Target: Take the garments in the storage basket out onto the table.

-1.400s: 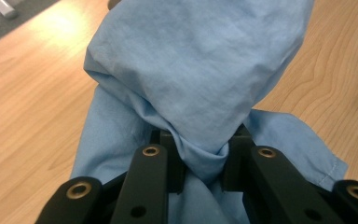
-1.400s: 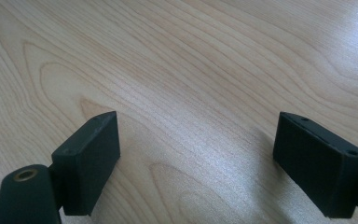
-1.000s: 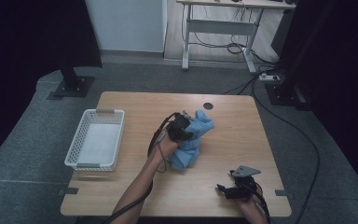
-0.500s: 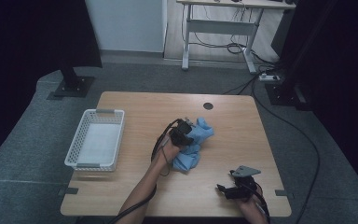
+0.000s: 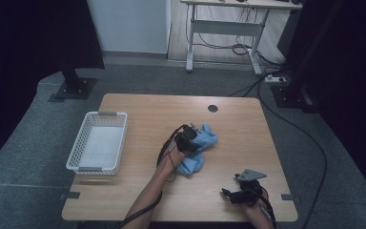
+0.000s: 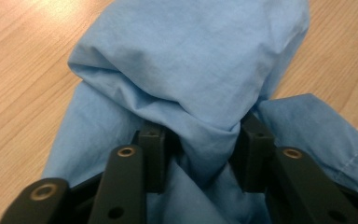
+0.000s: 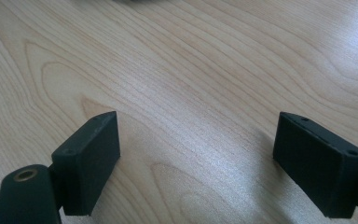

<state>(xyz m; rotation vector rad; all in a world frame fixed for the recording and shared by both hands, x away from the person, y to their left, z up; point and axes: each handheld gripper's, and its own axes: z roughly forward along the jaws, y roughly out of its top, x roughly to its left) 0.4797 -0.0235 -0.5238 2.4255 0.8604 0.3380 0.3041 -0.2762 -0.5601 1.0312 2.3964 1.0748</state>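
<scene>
A crumpled light blue cloth (image 5: 202,143) lies near the middle of the wooden table (image 5: 138,109). My left gripper (image 5: 190,136) sits low on the cloth's left side. In the left gripper view a bunched fold of the cloth (image 6: 191,70) fills the gap of the left gripper (image 6: 203,140). Its jaws have just been opening, and both pads still touch the fold. My right gripper (image 5: 228,194) rests near the table's front right edge. In the right gripper view the right gripper (image 7: 196,154) stands open wide over bare wood.
A white mesh basket (image 5: 97,114) stands at the table's left side with nothing in it. A dark round cable hole (image 5: 213,108) sits near the far edge. Cables trail from both grippers. Grey carpet and a desk frame lie beyond the table.
The left hand has sunk toward the table with the cloth, which has settled lower and flatter on the wood. The right gripper has kept still.
</scene>
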